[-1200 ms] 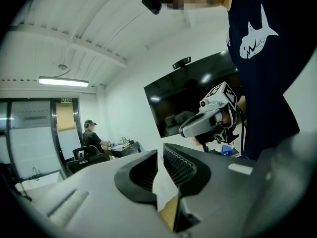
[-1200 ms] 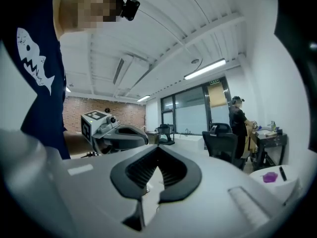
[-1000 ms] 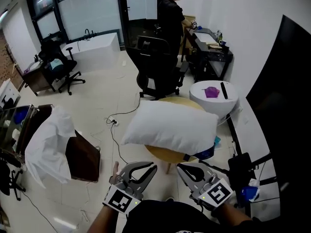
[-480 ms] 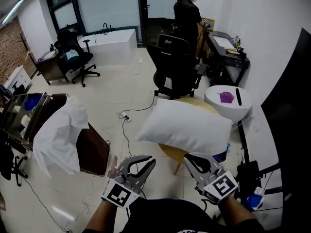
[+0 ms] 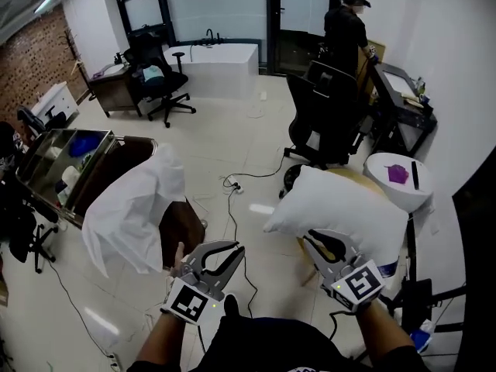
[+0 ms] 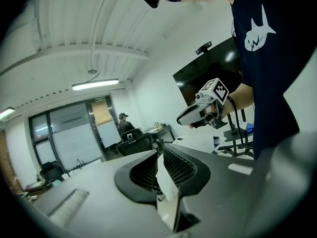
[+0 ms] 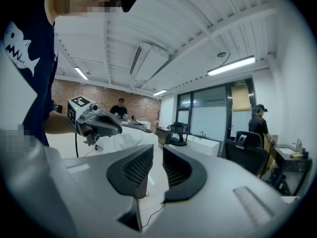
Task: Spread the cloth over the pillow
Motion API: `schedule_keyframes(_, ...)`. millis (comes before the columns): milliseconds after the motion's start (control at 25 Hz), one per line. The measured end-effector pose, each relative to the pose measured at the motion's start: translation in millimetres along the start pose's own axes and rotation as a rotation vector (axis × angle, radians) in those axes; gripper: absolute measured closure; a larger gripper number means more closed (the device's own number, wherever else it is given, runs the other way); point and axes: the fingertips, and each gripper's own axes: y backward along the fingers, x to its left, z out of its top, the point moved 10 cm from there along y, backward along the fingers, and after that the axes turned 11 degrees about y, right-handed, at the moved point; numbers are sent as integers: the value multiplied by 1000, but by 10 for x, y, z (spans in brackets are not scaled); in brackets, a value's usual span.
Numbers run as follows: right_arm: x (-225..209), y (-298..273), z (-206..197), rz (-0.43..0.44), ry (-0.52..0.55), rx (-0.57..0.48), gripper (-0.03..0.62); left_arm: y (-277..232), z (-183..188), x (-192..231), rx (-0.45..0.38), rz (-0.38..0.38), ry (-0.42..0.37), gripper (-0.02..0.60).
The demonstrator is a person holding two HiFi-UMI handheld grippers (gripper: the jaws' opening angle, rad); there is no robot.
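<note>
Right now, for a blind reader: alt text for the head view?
A person holds two grippers low in front; ahead, a white pillow lies on a round table at right and a white cloth drapes brown furniture at left. The left gripper is shut; the right gripper has just been opening its jaws, nothing between them.

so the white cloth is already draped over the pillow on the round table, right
Not quite. The white cloth is draped over the brown piece of furniture on the left, well apart from the pillow. The pillow does lie on the round table, but bare. The head view shows this.
</note>
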Motion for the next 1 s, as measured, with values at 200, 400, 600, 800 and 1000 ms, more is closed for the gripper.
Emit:
schedule_keyframes(200,28,-678,157,83,37,-7,505,463,-203,445,51,134,23,526)
schedule_keyframes(400,84,-1311,228,139,57,-19,496,975,-421,840,116,268,32,526)
schedule_keyframes(600,191,-1864,234,212,82,-23,484,1515,-738,1124,257,446,37,512)
schedule_keyframes(800,271,-2357,209,287,114,-6,480,1993,-1087,1364,373,655,65,489)
schedule_keyframes(1000,344,-2817,166,338,127,7,479,2500,-1496,1499,502,868,113,415)
